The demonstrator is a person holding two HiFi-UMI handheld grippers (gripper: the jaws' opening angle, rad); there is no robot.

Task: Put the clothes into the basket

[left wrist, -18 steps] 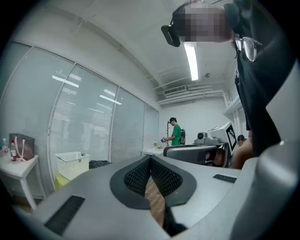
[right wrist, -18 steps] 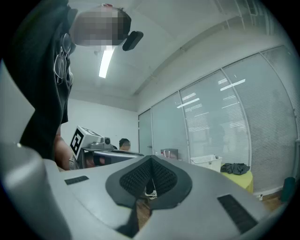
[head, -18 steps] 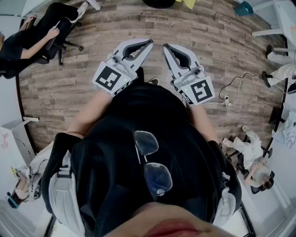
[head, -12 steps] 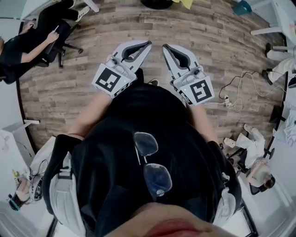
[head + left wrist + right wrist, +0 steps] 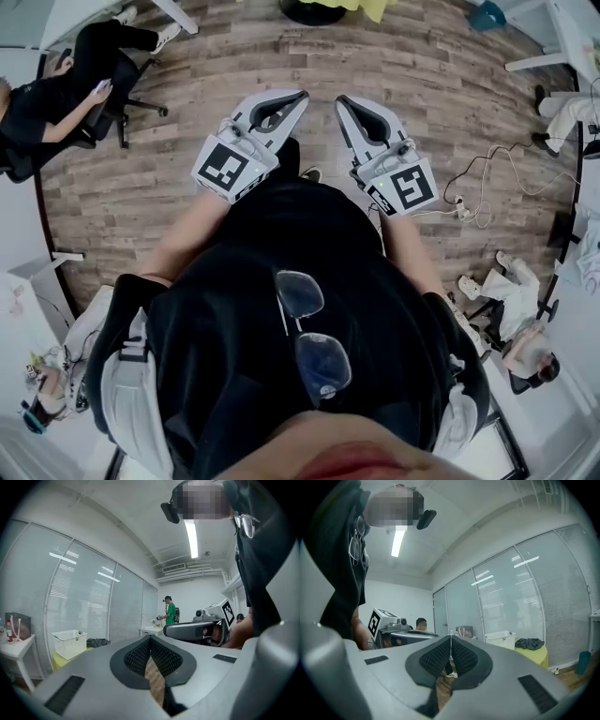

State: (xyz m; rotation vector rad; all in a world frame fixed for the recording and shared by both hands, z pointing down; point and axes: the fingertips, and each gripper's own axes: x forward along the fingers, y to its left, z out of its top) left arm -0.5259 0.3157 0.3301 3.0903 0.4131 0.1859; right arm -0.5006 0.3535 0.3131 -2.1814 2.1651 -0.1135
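Over a wooden plank floor [image 5: 450, 84], head view: the left hand-held gripper [image 5: 298, 97] and the right hand-held gripper [image 5: 343, 101] are held side by side in front of the person's dark shirt, tips pointing away and near each other but apart. Each carries a marker cube, one on the left [image 5: 225, 171] and one on the right [image 5: 405, 187]. Both pairs of jaws lie together with nothing in them. A pair of glasses [image 5: 311, 330] hangs at the shirt collar. A seated person [image 5: 66, 89] occupies an office chair at upper left, and cables [image 5: 473, 183] trail across the floor at right.

Left gripper view: the ribbed pads meet at their tips, and only floor shows through the gap behind them. Far off at left, a white basket [image 5: 69, 644] stands on a yellow-green worktop [image 5: 58, 660]. The dark clothes [image 5: 97, 642] lie in a heap on that worktop just beside the basket, outside it. A person in a green top [image 5: 169, 612] stands at the back wall.

Right gripper view: the jaws are closed tip to tip and hold nothing. The basket [image 5: 501, 639] and the heap of clothes [image 5: 528, 643] appear at right before the glass wall, the clothes next to the basket on the worktop.
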